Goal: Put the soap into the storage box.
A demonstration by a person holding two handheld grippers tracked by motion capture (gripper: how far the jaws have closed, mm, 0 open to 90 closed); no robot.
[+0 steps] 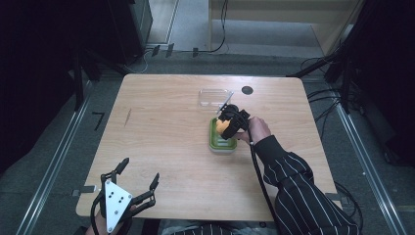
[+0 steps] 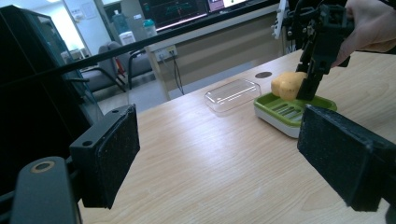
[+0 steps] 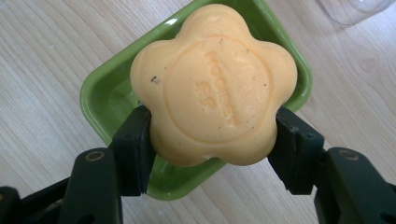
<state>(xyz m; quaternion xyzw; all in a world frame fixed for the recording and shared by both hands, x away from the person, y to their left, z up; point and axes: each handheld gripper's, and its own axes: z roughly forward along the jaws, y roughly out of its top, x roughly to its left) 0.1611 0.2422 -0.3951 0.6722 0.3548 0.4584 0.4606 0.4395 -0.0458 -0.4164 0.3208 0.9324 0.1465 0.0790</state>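
Right gripper point(image 3: 212, 140) pinches an orange flower-shaped soap bar point(image 3: 214, 86), one black pad on each side of it, embossed face toward the gripper's camera. Soap sits straight ahead of the jaws, directly over the green soap dish point(image 3: 105, 100); whether its underside touches the dish or hangs just above, hard to tell from the side view, looks slightly lifted. In the high view the same right gripper point(image 1: 226, 128) points down over the dish point(image 1: 213, 139), the hand point(image 1: 257, 129) behind it, striped sleeve point(image 1: 293, 186) trailing back toward the table's near edge. Beyond the gripper, just past the dish, lies a clear plastic lid point(image 1: 214, 96), empty, apart from the dish. A small dark round hole point(image 1: 247, 90) in the wooden table point(image 1: 161, 147) is beyond that, to the right. Nothing sits between soap and dish. Left gripper point(image 1: 138, 184) is well apart at the near left table edge, jaws spread wide, nothing between the pads point(image 2: 114, 154), aimed across bare wood toward the dish.
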